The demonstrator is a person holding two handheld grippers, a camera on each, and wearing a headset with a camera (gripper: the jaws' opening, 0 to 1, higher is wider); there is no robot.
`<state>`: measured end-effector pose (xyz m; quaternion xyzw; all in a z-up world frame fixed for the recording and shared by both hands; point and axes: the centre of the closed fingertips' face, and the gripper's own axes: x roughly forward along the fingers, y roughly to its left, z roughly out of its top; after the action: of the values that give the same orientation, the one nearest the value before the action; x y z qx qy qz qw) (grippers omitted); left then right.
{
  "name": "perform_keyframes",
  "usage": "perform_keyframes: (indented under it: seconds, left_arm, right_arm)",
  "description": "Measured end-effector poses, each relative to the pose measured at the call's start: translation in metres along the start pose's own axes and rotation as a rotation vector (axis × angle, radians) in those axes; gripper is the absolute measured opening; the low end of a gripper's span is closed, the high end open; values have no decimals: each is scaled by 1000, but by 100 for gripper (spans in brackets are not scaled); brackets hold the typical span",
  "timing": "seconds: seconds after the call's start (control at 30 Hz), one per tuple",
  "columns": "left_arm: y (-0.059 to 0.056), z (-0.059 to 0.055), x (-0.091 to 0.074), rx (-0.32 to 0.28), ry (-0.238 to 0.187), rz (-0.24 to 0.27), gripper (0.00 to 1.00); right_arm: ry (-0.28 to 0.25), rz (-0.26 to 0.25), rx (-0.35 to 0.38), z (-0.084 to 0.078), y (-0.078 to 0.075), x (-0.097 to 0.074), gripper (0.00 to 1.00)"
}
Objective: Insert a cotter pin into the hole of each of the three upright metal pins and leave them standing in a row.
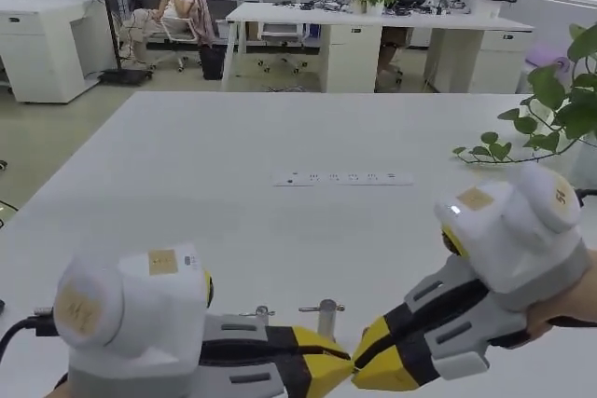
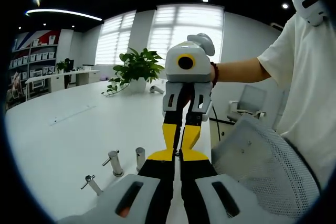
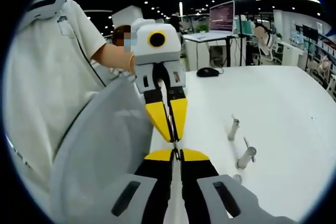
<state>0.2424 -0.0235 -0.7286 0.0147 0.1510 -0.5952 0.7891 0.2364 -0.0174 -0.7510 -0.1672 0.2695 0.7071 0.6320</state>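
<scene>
Near the front edge of the white worktop [image 1: 280, 156], three short upright silver metal pins stand in a row. The end pin [image 2: 93, 184] and middle pin [image 2: 114, 162] each carry a thin wire cotter pin [image 1: 311, 308] through the top, and the third pin [image 2: 140, 158] stands just beside the gripper tips. The black, yellow-tipped left gripper [image 2: 178, 155] and right gripper [image 3: 177, 155] meet tip to tip, each with jaws pressed together; whether they nip anything I cannot tell.

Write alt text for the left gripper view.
The left gripper and right gripper meet tip to tip, fingers shut, near the edge of the white table. Three metal pins stand in a row beside them, a potted plant beyond.
</scene>
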Motion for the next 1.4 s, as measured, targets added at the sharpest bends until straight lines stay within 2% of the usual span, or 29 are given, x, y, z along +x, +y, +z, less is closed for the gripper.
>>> perform_keyframes:
  seconds: [0.17, 0.27, 0.53, 0.7, 0.83, 0.93, 1.4]
  left_arm:
    - [0, 0, 0, 3, 0, -1, 0]
    - [0, 0, 0, 7, -1, 4, 1]
    - [2, -2, 3, 35, 0, 31, 1]
    - [6, -5, 3, 44, 3, 67, 4]
    - [8, -8, 3, 37, 4, 93, 14]
    - [9, -12, 4, 25, 11, 103, 16]
    - [22, -24, 11, 6, 21, 184, 29]
  right_arm:
    - [10, -1, -35, 0, 1, 1, 5]
    - [32, -15, -96, 0, 0, 0, 4]
    - [97, -41, -150, -3, -3, -1, 3]
    - [115, -52, -141, -5, -6, -4, 3]
    - [136, -73, -134, -8, -10, -9, 3]
    - [157, -88, -137, -12, -13, -12, 3]
    - [262, -162, -149, -36, -29, -30, 3]
